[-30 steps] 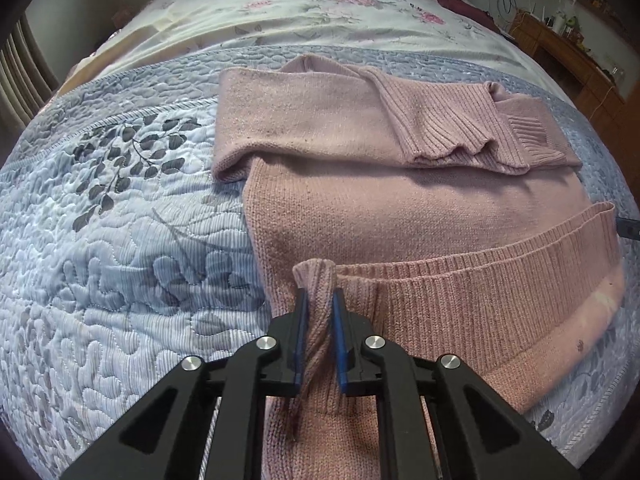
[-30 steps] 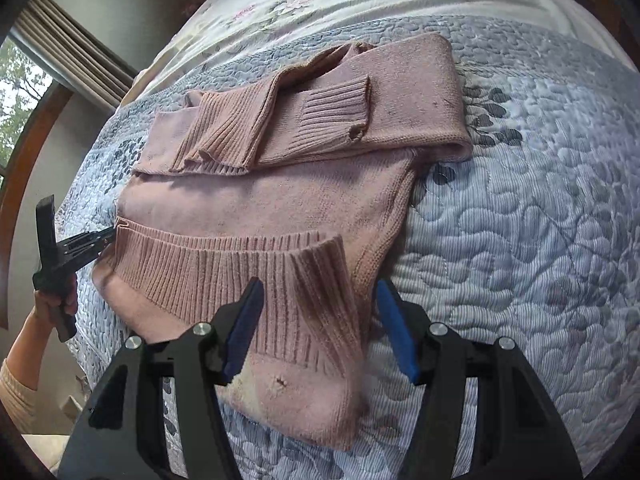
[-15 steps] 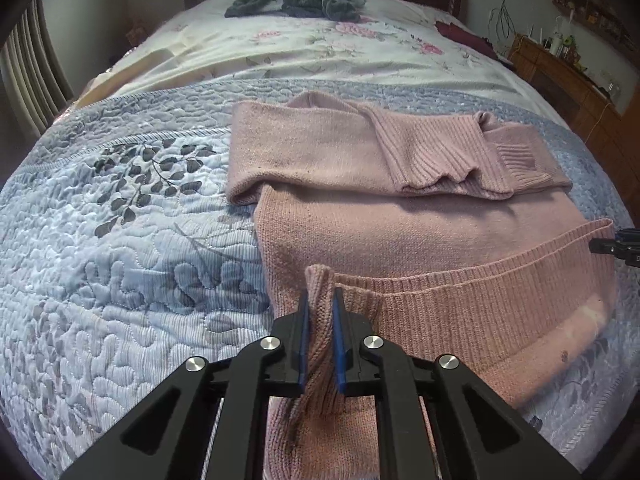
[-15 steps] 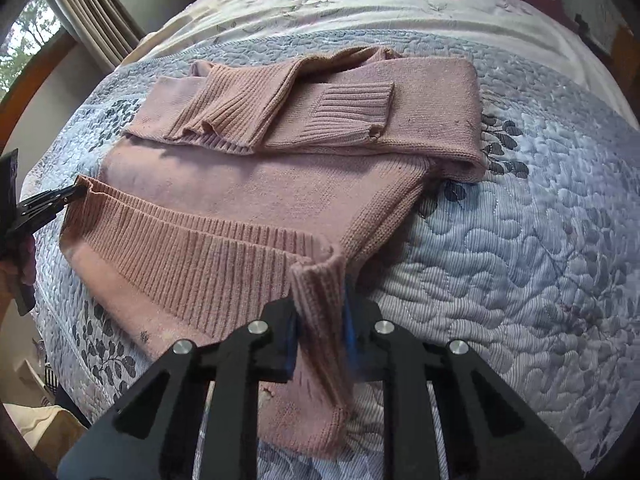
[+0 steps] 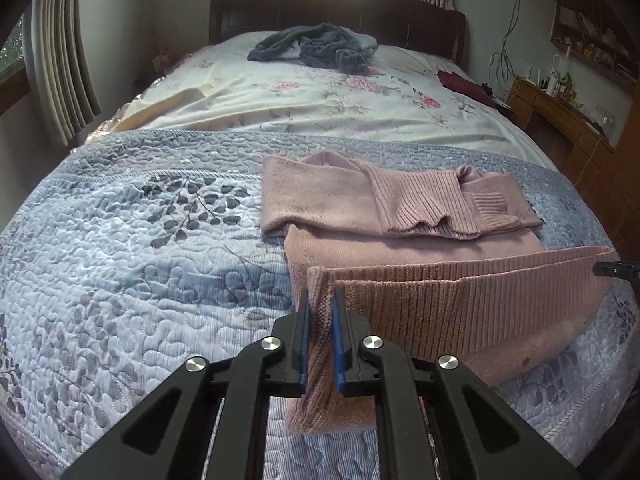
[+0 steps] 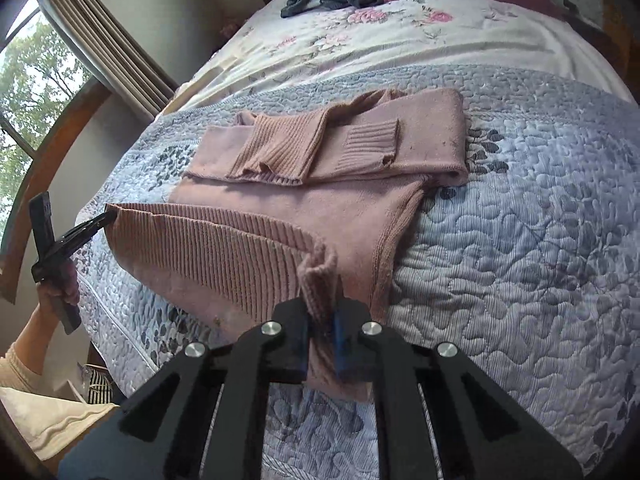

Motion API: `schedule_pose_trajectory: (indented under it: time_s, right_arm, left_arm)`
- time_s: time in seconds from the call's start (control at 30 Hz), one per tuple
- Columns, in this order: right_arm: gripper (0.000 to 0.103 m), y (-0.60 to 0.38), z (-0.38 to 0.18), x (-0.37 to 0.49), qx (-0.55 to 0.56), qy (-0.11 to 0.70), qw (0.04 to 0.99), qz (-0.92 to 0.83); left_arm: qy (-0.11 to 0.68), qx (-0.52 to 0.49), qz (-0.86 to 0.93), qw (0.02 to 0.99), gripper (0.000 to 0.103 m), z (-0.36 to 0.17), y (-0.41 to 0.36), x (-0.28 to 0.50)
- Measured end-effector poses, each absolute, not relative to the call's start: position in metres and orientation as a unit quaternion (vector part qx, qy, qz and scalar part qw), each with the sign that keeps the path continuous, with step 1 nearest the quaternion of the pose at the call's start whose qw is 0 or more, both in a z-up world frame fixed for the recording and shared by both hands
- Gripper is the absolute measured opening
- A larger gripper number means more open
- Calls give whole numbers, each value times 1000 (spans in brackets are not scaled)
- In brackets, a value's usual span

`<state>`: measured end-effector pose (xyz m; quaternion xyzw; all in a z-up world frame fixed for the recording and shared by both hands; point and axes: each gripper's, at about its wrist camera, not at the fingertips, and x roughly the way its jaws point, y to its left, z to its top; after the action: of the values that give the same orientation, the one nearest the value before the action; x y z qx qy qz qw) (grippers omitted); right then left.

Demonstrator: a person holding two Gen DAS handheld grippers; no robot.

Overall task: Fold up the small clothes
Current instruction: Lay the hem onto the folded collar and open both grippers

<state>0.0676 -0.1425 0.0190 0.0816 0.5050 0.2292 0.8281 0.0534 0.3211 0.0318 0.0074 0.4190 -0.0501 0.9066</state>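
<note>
Pinching opposite hem corners of the pink sweater [image 5: 400,216] above the quilt [image 5: 140,248], left gripper [image 5: 320,316] and right gripper [image 6: 322,320].

Both wrist views close, facing headboard [image 5: 336,12] — sharing sweater [image 5: 400,248].

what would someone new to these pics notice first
A pink sweater lies on the blue quilt, sleeves folded across its chest. Both tongs, left and right, clamp the corners of its ribbed hem, lifted off the bed. A dark grey garment is heaped near the headboard.
</note>
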Motion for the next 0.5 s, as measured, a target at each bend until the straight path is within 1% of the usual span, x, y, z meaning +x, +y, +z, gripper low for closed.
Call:
schedule_pose_trajectory:
  time_s: [0.27, 0.5]
  right_arm:
    - [7, -141, 53, 135, 74, 485, 849, 198]
    - [7, -139, 55, 211, 73, 494, 850, 169]
  left_arm:
    - [384, 6, -36, 923, 9, 67, 301, 134]
    - [373, 11, -24, 927, 9, 61, 288, 207]
